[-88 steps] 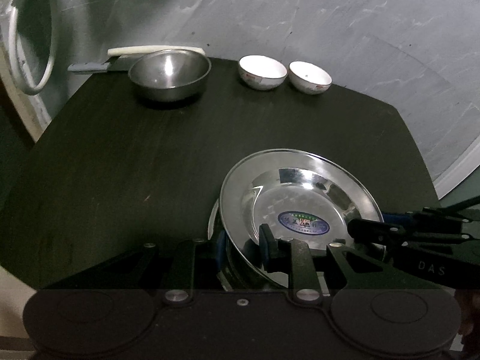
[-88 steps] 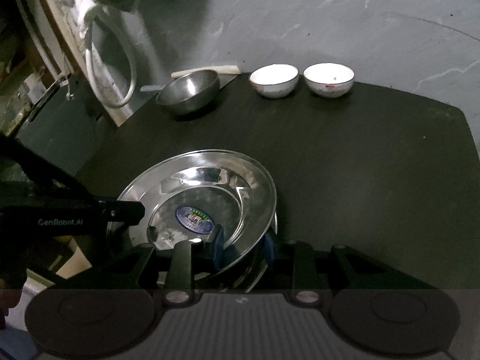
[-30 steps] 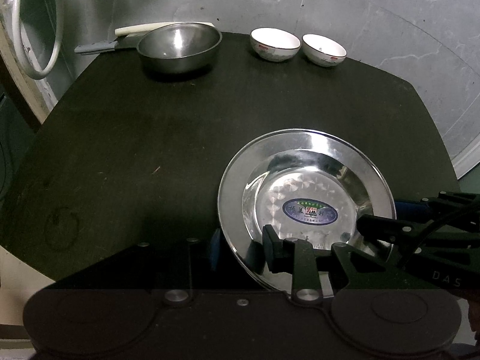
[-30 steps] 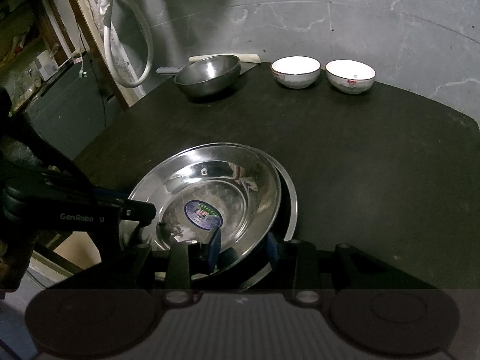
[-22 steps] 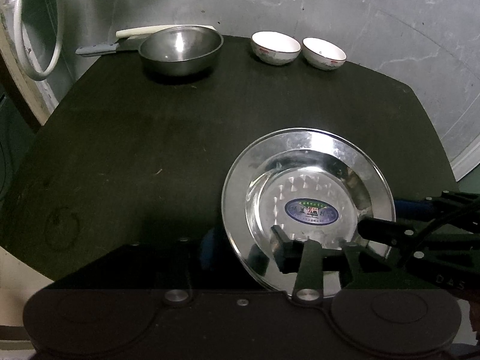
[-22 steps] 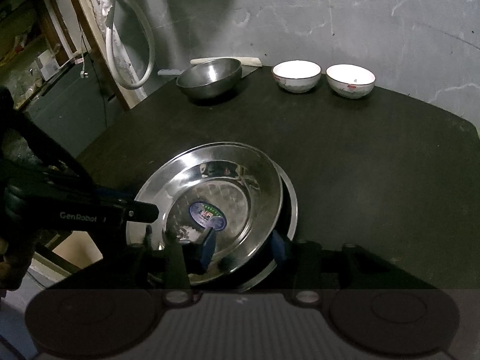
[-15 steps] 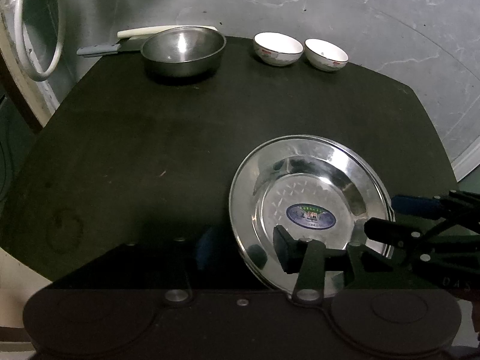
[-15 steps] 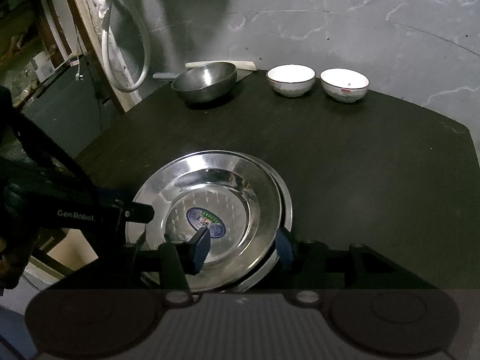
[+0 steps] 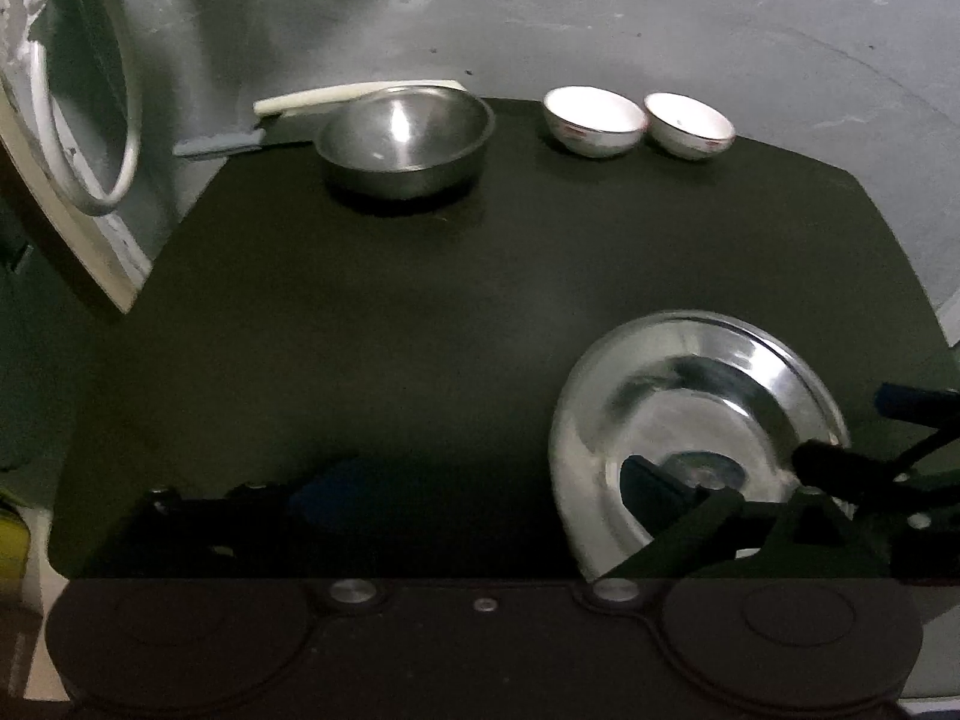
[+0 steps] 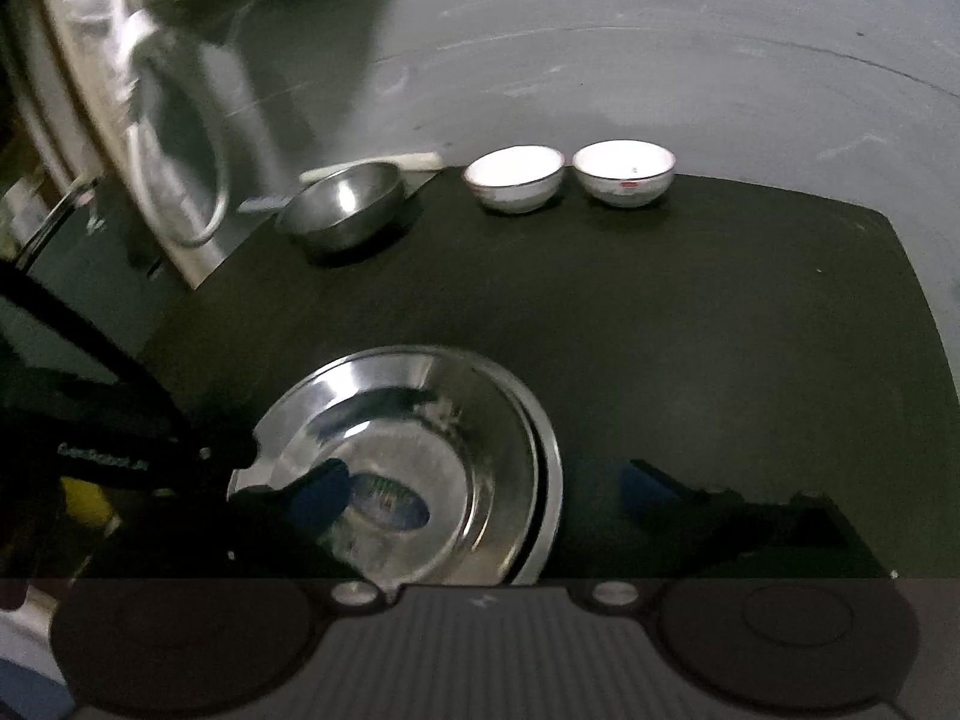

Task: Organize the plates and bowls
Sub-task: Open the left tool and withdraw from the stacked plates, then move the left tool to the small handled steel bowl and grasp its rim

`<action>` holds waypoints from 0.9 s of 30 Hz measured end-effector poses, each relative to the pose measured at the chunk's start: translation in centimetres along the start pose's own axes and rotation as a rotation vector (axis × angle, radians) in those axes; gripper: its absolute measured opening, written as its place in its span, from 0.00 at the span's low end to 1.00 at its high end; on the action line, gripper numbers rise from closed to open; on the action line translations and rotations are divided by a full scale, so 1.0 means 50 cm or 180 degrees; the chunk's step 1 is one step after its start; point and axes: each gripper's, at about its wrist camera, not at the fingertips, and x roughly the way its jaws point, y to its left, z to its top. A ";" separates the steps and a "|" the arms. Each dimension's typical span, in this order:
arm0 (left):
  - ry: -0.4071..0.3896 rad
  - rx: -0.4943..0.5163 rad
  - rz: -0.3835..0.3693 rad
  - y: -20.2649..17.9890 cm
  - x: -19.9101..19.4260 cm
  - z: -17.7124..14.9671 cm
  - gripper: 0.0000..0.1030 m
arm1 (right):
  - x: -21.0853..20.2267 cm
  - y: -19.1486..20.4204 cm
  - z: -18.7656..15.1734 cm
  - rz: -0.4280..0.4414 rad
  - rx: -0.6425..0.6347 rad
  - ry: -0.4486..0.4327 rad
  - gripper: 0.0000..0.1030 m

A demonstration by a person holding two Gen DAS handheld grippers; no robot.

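Two shiny steel plates lie stacked near the front edge of the dark table; the top plate [image 9: 696,414] [image 10: 414,450] carries a blue sticker, and the lower plate's rim [image 10: 551,480] shows on the right. My left gripper [image 9: 486,489] is open, with its right finger over the plate's near rim and nothing held. My right gripper [image 10: 486,492] is open too, its left finger above the plate. At the back stand a steel bowl [image 9: 402,144] [image 10: 342,210] and two white bowls [image 9: 594,120] [image 9: 690,125] [image 10: 516,177] [image 10: 624,171].
A pale-handled utensil [image 9: 354,93] and a grey handle [image 9: 216,144] lie behind the steel bowl. A looped hose [image 9: 84,138] hangs at the left beyond the table's edge. Grey floor surrounds the dark tabletop [image 9: 420,312].
Both grippers have opened wide and let go of the top plate, which now rests on the lower one. The left gripper has shifted left, the right gripper to the right.
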 end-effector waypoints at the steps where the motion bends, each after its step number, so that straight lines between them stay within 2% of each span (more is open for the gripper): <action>1: 0.0004 0.0002 0.0024 0.010 0.003 0.005 0.95 | 0.005 0.000 0.003 -0.0027 0.0065 -0.0010 0.98; 10: 0.0058 -0.0181 0.0085 0.131 0.051 0.063 0.96 | 0.064 0.025 0.039 -0.0314 0.0569 -0.0027 0.99; 15: 0.0021 -0.0447 -0.0014 0.214 0.081 0.103 0.96 | 0.096 0.052 0.061 -0.0511 0.0676 -0.0048 0.99; 19: -0.0078 -0.0498 -0.0063 0.263 0.103 0.137 0.96 | 0.118 0.074 0.083 -0.0629 0.0738 -0.0103 0.99; 22: -0.0136 -0.0502 -0.0098 0.289 0.124 0.170 0.96 | 0.145 0.082 0.113 -0.0699 0.0740 -0.0010 0.99; 27: -0.0269 -0.0554 -0.0166 0.318 0.157 0.236 0.96 | 0.181 0.094 0.177 -0.0648 0.0723 -0.0013 0.99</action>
